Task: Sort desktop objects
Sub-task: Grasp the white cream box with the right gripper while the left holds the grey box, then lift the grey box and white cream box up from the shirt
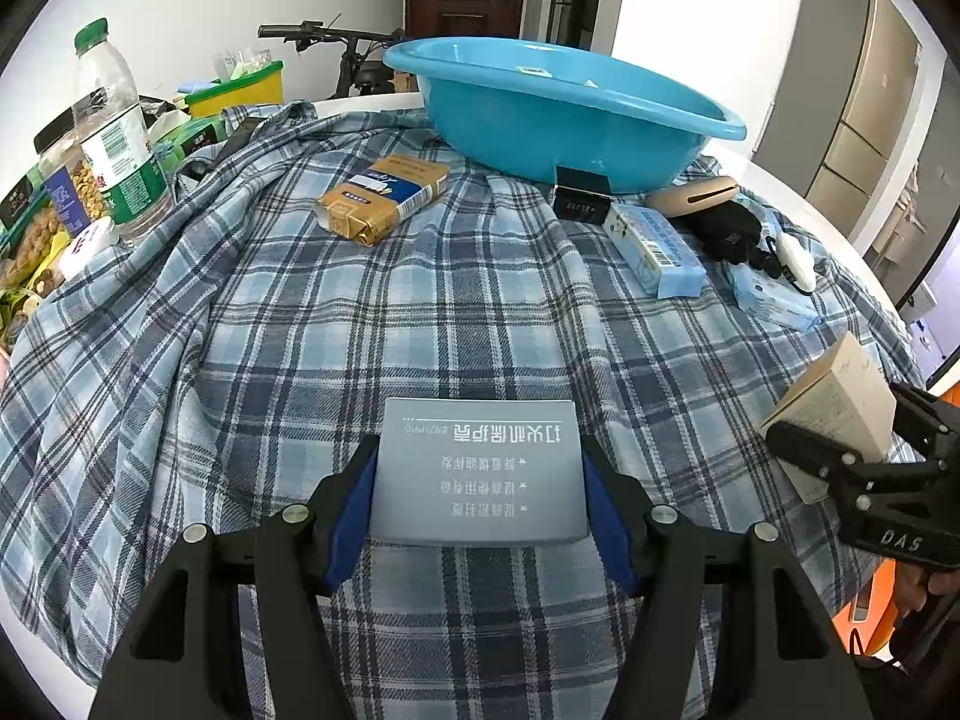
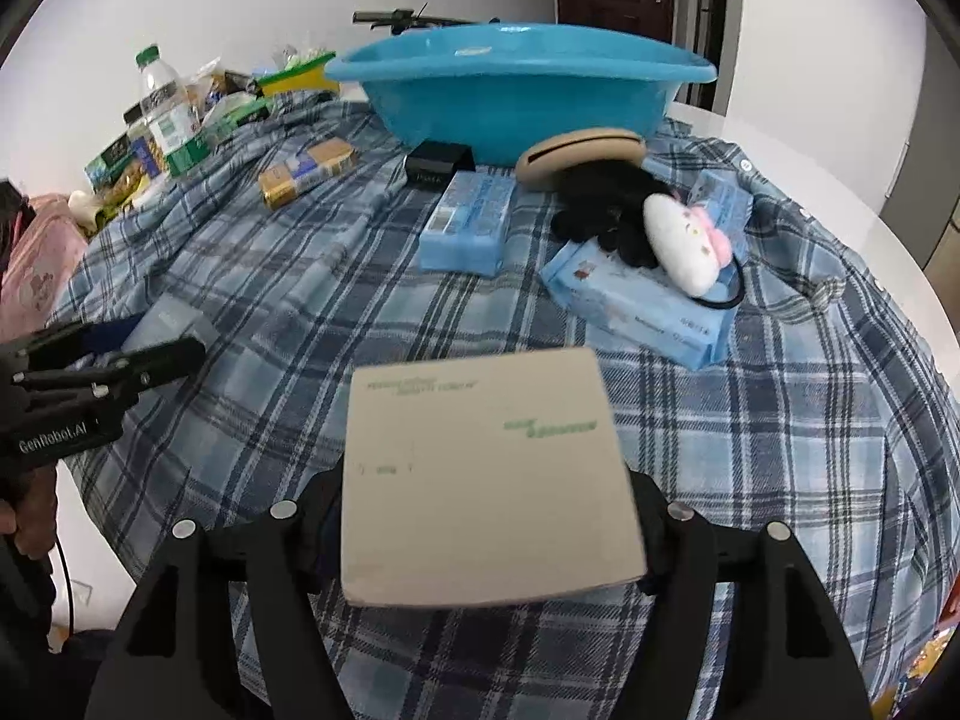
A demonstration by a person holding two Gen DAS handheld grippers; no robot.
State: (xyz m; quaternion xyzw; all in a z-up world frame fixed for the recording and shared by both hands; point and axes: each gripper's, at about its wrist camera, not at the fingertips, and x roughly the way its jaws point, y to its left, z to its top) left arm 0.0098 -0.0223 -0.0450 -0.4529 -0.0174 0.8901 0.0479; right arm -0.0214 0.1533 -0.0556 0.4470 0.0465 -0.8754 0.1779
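The left gripper (image 1: 480, 483) is clamped on a grey box (image 1: 480, 471); the right gripper (image 2: 489, 480) grips a beige box (image 2: 486, 474). Both boxes are above the plaid cloth (image 1: 300, 324). The blue basin (image 1: 558, 114) looks almost empty, so sorting seems barely begun: about 6 items still lie near it.

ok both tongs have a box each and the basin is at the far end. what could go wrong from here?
1. The right tongs pinch only the near end of the beige box, most of which sticks out ahead, so it may pivot or slip.
2. The blue basin sits behind a black box, a light blue pack and a tan case, which a low carry could knock.
3. The left tongs grip the grey box by its smooth sides, so a fast swing might loosen it.
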